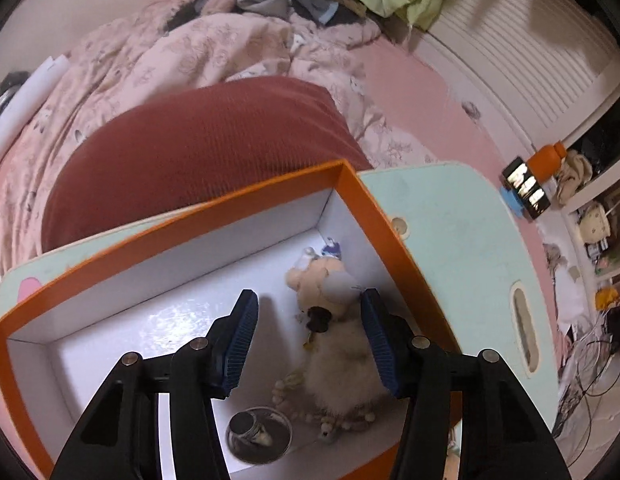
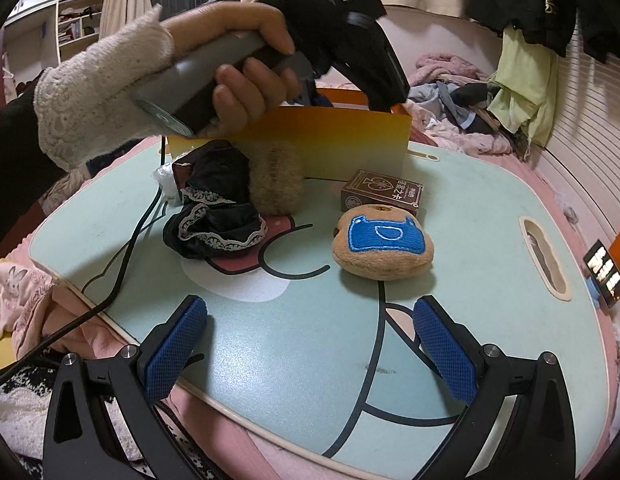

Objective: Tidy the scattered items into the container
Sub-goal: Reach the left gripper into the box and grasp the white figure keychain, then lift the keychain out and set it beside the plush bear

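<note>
My left gripper (image 1: 309, 293) hangs over the orange box (image 1: 357, 196), jaws part open, nothing pressed between the pads. Below it in the box lie a fluffy cream plush (image 1: 341, 356), a beige soft toy (image 1: 317, 276), a bead string (image 1: 341, 420) and a round metal tin (image 1: 258, 434). In the right wrist view a hand (image 2: 246, 60) holds that gripper down into the box (image 2: 329, 140). My right gripper (image 2: 310, 304) stands open low over the mint table (image 2: 310, 360). Ahead of it lie a brown plush with a blue patch (image 2: 383, 244), a card box (image 2: 383, 196), black lace cloth (image 2: 214, 208) and a furry tan puff (image 2: 276, 184).
A red cushion (image 1: 198, 148) presses against the box's far side on the pink bedding. A phone (image 2: 605, 276) and an orange bottle (image 1: 545, 160) sit off the table's right edge. A black cable (image 2: 122, 264) crosses the table's left edge. Clothes are heaped at the back.
</note>
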`<state>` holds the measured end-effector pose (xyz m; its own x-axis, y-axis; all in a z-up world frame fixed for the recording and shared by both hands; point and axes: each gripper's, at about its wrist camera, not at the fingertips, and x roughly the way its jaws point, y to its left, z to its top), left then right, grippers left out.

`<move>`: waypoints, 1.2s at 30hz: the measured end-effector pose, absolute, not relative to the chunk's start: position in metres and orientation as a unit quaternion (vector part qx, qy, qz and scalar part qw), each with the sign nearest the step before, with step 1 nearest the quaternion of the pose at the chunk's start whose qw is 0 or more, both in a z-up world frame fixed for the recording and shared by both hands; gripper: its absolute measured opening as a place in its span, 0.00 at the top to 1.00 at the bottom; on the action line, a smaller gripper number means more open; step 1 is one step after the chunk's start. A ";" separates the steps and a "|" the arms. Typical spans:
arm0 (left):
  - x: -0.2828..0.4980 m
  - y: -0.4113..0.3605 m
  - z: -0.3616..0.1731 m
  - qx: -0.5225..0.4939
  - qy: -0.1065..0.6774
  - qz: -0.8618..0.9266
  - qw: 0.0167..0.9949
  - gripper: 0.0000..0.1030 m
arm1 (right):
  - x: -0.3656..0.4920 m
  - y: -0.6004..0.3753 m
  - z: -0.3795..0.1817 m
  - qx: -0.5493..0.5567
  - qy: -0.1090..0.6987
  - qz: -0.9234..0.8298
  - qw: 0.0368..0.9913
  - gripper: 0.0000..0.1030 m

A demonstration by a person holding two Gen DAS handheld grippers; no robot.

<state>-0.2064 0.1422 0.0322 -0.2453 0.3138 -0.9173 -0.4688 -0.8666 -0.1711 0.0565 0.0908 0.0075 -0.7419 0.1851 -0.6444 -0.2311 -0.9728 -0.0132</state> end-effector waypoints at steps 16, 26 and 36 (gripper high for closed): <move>-0.144 0.059 0.131 -0.428 0.026 0.850 0.306 0.97 | 0.057 0.090 0.009 -0.344 0.035 0.931 0.117 0.00; -0.082 0.043 0.135 -0.407 -0.003 0.835 0.369 0.97 | 0.054 0.090 0.010 -0.345 0.035 0.931 0.118 0.00; -0.071 0.054 0.085 -0.429 0.004 0.827 0.363 0.32 | 0.054 0.089 0.010 -0.344 0.041 0.929 0.133 0.00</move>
<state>-0.0710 0.0536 0.0846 -0.3687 0.5968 -0.7126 -0.6036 -0.7367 -0.3047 0.0543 0.0894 0.0100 -0.7276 0.2193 -0.6500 -0.2757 -0.9611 -0.0156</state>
